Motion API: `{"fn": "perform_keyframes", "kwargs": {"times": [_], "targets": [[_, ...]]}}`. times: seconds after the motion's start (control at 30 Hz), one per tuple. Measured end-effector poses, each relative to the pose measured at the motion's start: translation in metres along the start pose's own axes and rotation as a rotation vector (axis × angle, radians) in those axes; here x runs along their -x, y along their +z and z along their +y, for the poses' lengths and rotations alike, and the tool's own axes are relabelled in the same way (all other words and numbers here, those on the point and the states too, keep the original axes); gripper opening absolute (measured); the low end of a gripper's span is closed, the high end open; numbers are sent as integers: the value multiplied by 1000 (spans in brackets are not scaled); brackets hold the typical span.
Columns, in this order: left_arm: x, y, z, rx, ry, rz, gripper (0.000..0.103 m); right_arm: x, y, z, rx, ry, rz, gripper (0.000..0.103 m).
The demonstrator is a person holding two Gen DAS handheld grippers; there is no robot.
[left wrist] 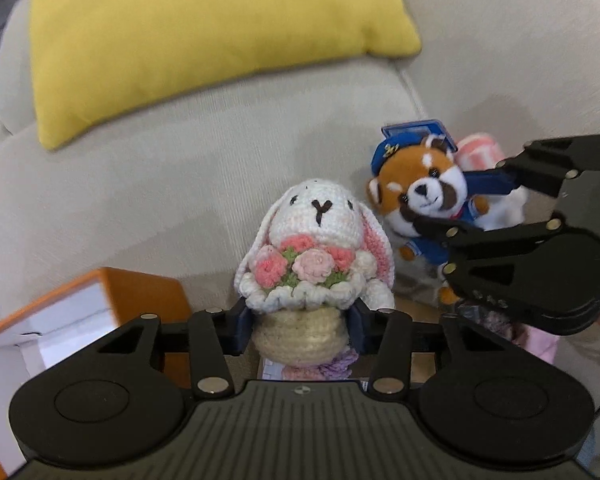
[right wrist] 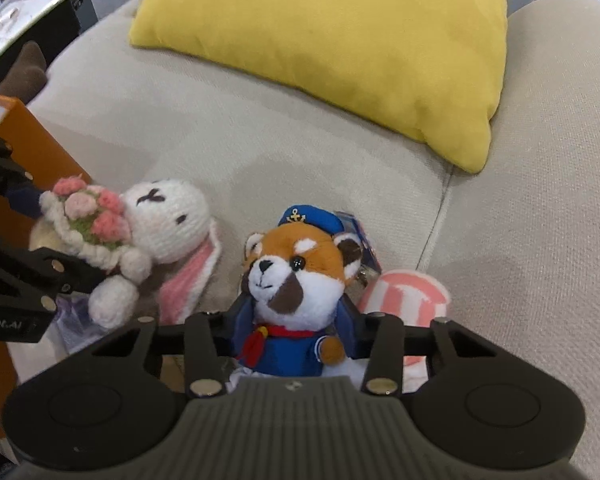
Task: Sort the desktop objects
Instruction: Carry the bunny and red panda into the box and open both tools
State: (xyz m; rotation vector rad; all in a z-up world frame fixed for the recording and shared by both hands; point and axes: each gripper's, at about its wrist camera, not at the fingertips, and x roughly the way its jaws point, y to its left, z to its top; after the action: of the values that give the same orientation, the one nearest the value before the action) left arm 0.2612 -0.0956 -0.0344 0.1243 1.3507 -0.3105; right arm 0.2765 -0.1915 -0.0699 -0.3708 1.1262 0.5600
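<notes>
Gripping, left gripper (left wrist: 298,330): fingers closed onto the cream base of the crochet rabbit (left wrist: 316,252), one finger pad on each side, toy upright and facing the left wrist camera
orange box (left wrist: 100,312): at far left, white inside, just beside the left gripper; its orange wall also shows at the left edge of the right wrist view (right wrist: 40,148)
crochet rabbit: white, pink-lined ears, holds a pink and green flower bunch; in the right wrist view (right wrist: 160,232) it leans sideways toward the plush next to it
purple knit item (left wrist: 340,364): partly hidden under the rabbit's base, cannot tell what it is
red panda plush (right wrist: 296,284): just right of the rabbit, blue sailor cap with anchor, red neckerchief, blue jacket; also seen in the left wrist view (left wrist: 420,196)
right gripper (right wrist: 294,332): closed on the red panda plush at its body, fingers pressing both sides
pink striped item (right wrist: 404,296): behind and right of the panda, touching it, mostly hidden
sofa (right wrist: 220,120): beige cushion under and behind both toys
yellow pillow (right wrist: 340,48): resting on the sofa beyond the toys, well apart from them
</notes>
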Motion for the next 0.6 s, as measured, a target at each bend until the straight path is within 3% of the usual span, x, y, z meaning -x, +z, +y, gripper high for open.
{"fn": "perform_keyframes", "kwargs": {"times": [0.33,0.6], "targets": [[75,-32,6,-2,51,-125,53,54,3,2,-125,80,-66,46],[135,-79,32,30,87,-220,53,127,19,58,-76,133,-164,46]]}}
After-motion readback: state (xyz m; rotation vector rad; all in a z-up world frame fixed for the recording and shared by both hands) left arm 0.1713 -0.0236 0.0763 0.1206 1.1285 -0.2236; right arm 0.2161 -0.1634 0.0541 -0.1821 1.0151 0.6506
